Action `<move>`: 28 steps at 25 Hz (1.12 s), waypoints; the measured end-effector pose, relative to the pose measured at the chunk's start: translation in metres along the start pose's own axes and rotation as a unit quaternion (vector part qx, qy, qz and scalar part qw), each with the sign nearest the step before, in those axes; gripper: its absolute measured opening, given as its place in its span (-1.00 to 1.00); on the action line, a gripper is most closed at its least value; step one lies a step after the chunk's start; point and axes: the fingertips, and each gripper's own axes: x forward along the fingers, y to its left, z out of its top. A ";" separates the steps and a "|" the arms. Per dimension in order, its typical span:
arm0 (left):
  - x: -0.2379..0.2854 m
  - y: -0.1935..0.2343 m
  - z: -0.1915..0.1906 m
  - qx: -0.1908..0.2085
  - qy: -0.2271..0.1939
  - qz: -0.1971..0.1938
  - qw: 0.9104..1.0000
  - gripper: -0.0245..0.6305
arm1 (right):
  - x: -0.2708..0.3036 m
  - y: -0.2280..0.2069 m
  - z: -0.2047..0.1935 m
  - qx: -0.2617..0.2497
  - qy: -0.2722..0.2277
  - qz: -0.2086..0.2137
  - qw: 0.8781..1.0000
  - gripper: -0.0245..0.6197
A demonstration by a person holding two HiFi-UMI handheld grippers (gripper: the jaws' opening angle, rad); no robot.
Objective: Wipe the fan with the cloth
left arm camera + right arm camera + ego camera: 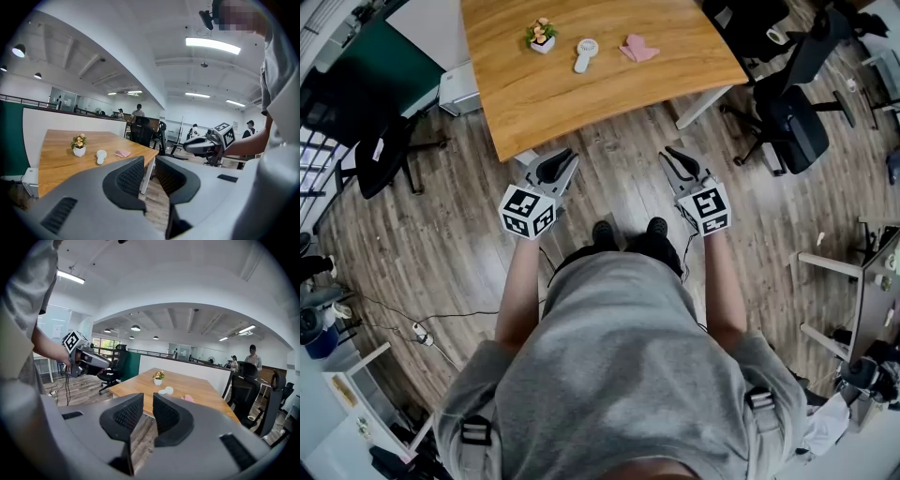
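While a person in a grey T-shirt (619,375) stands on the wood-plank floor (441,253) a little back from a light wooden table (581,103), both arms are held forward with a hand-held gripper in each hand. The left gripper (565,155) and the right gripper (670,152) hang side by side over the floor, short of the table's near edge, each pointing towards the table and tipped slightly down. Each carries its cube of square black-and-white markers close to the hand.

Seen along the left gripper, its two dark ribbed pads (129,177) stand a narrow gap apart with nothing between them, only floor and a table leg beyond. The right gripper is likewise released: a slim gap between its pads (165,416), nothing grasped.

On the far part of the tabletop three small things sit in a row, apart from one another. At the left is a small white pot of pink and yellow flowers (542,36). In the middle lies the small white handheld fan (585,53), flat on the wood. To its right lies the pink cloth (637,48), crumpled. Neither gripper is near them.

Black office chairs (792,112) stand to the right of the table, and another black chair (380,155) stands to the left.
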 end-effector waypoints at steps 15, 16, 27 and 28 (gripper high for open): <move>0.004 0.004 -0.005 0.009 0.016 -0.014 1.000 -0.21 | 0.002 0.003 -0.001 -0.011 0.001 -0.018 1.000 -0.01; 0.004 0.005 -0.005 0.010 0.017 -0.013 1.000 -0.20 | 0.002 0.003 -0.002 -0.012 0.002 -0.019 1.000 0.00; 0.014 0.012 -0.006 0.013 0.022 -0.010 1.000 -0.17 | 0.012 -0.006 -0.002 -0.011 -0.004 -0.016 1.000 0.03; 0.016 0.015 -0.006 0.013 0.022 -0.008 1.000 -0.17 | 0.016 -0.008 -0.002 -0.010 -0.005 -0.016 1.000 0.03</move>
